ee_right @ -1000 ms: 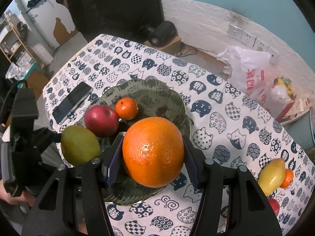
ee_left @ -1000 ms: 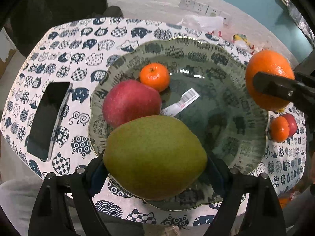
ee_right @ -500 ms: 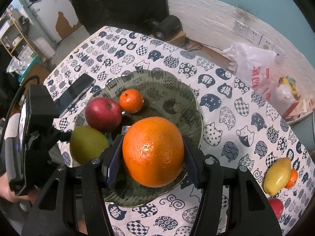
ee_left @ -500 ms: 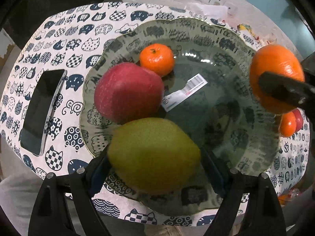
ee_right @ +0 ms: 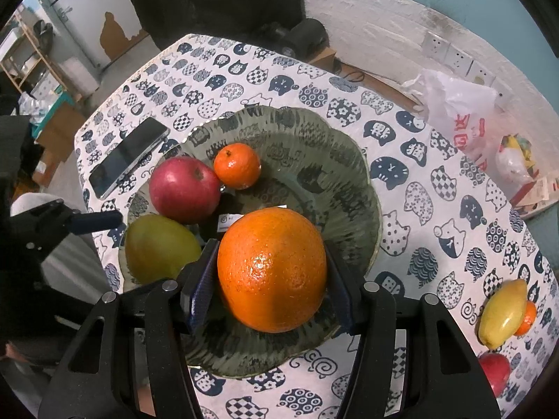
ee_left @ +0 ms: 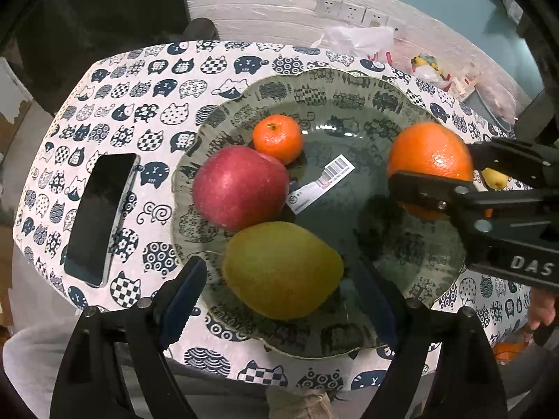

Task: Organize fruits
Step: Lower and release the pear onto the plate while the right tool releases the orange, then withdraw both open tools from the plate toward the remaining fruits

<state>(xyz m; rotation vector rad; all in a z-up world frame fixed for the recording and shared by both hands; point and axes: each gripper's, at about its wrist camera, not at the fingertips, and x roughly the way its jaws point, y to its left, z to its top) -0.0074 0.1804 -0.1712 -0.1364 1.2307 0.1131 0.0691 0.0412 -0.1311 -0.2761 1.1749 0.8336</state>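
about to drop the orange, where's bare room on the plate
Free: the plate's middle and far-right side, from the barcode label out to the rim. Crowded: the near-left side, where mango, apple and tangerine cluster.

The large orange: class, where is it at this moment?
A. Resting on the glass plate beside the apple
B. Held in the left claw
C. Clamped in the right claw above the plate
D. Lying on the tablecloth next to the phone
C. The large orange sits pinched between the two fingers of the right claw, over the glass plate; the left claw stands open around the green mango.
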